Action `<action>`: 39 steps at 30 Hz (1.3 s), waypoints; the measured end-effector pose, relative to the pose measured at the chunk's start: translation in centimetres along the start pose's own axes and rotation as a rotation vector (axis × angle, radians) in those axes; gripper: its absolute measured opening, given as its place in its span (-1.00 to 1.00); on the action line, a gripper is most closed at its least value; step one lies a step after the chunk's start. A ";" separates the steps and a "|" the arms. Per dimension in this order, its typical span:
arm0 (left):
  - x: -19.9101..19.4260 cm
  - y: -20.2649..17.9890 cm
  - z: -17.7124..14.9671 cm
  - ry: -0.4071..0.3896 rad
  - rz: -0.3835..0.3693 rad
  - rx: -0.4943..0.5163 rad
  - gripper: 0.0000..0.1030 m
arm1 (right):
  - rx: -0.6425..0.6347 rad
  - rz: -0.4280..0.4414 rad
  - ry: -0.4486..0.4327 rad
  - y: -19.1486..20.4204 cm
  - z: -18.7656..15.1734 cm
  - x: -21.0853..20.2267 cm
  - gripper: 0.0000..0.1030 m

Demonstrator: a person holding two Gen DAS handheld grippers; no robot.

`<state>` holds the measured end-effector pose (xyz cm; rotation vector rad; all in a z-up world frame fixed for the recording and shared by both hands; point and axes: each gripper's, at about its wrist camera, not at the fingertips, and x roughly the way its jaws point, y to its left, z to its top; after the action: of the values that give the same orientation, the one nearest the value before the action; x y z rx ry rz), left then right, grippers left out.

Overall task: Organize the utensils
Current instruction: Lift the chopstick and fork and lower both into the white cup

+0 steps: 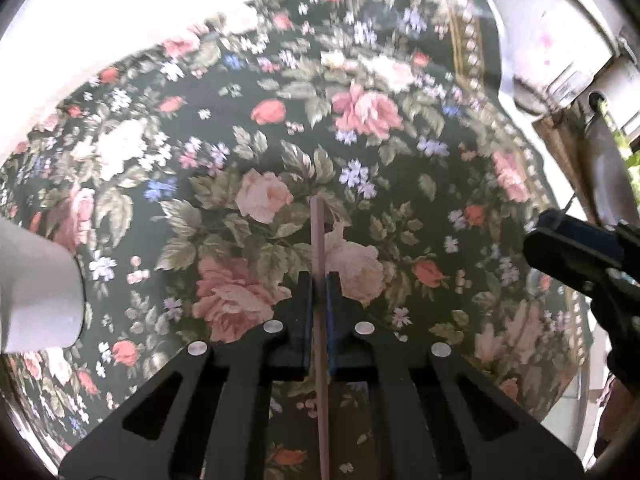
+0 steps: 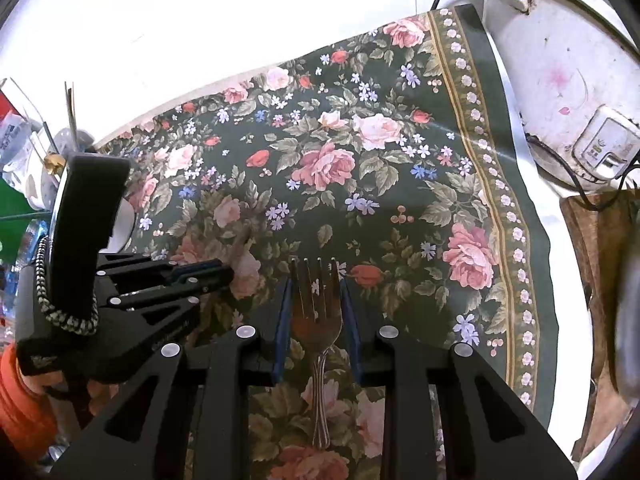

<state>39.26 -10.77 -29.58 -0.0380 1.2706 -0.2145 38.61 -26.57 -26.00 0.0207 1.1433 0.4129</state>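
A thin, pale wooden chopstick (image 1: pixel 317 232) runs straight up the middle of the left wrist view. My left gripper (image 1: pixel 319 282) is shut on it, and its tip pokes out over the floral tablecloth (image 1: pixel 360 120). In the right wrist view a metal fork (image 2: pixel 317 304) points tines forward, and my right gripper (image 2: pixel 316 284) is shut on its head, the handle trailing back between the fingers. The left gripper (image 2: pixel 224 274) shows at the left of that view, and the right gripper (image 1: pixel 560 248) at the right edge of the left wrist view. Both hang above the cloth (image 2: pixel 360 160).
A white cup (image 1: pixel 36 292) stands at the left on the cloth. A white rice cooker (image 2: pixel 560 92) with its cable sits past the cloth's right border, beside a wooden board (image 2: pixel 596 264). Bottles and clutter (image 2: pixel 20 148) crowd the far left. An orange sleeve (image 2: pixel 20 392) shows at lower left.
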 end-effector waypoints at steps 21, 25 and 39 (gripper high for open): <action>-13.9 -1.3 -5.1 -0.327 0.036 -0.016 -0.92 | -0.080 0.020 -0.109 3.5 0.3 -4.5 -0.57; -16.2 -0.8 -5.7 -0.407 0.050 -0.040 -0.92 | -0.101 0.026 -0.130 4.7 0.6 -5.2 -0.57; -24.4 2.6 -5.0 -0.618 0.079 -0.105 -0.92 | -0.136 0.076 -0.239 9.2 3.5 -8.0 -0.57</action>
<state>28.11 -3.32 -8.41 -0.1330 0.6645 -0.0571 36.13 -20.04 -15.43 -0.0051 0.8797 0.5401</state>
